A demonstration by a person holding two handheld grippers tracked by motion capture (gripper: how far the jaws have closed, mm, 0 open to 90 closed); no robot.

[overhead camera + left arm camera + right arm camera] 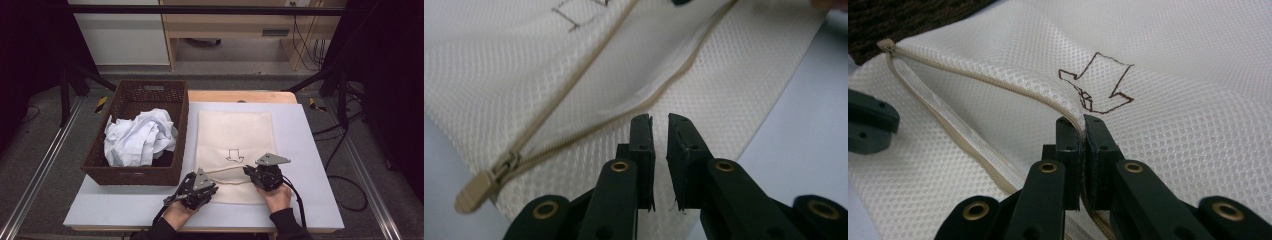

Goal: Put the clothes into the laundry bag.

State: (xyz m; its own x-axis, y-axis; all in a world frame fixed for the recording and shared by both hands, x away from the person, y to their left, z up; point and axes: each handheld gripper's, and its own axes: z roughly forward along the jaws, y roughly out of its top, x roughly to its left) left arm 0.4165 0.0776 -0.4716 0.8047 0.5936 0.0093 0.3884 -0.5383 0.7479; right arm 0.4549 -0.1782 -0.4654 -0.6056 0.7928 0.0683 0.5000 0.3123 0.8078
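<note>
High view first: one cream mesh laundry bag [235, 145] lies flat on the pale bench [310, 200], one brown wicker basket [135, 175] sits just left of it with one heap of white cloth [140, 137] inside. Two hands come in from the bottom, one on each tool: the left tongs [210, 186] sit at the bag's near left edge, the right tongs [246, 170] at its zipper line, just below the one drawn arrow [234, 156].

Left gripper view now: the tongs [660, 120] stand narrowly parted, nothing between them, hovering over the mesh below the unzipped opening. One zipper pull [476, 190] lies at the lower left.

Right gripper view: the tongs [1083, 122] are pinched onto the bag's upper zipper edge [998, 82], lifting it, right beside the arrow.
</note>
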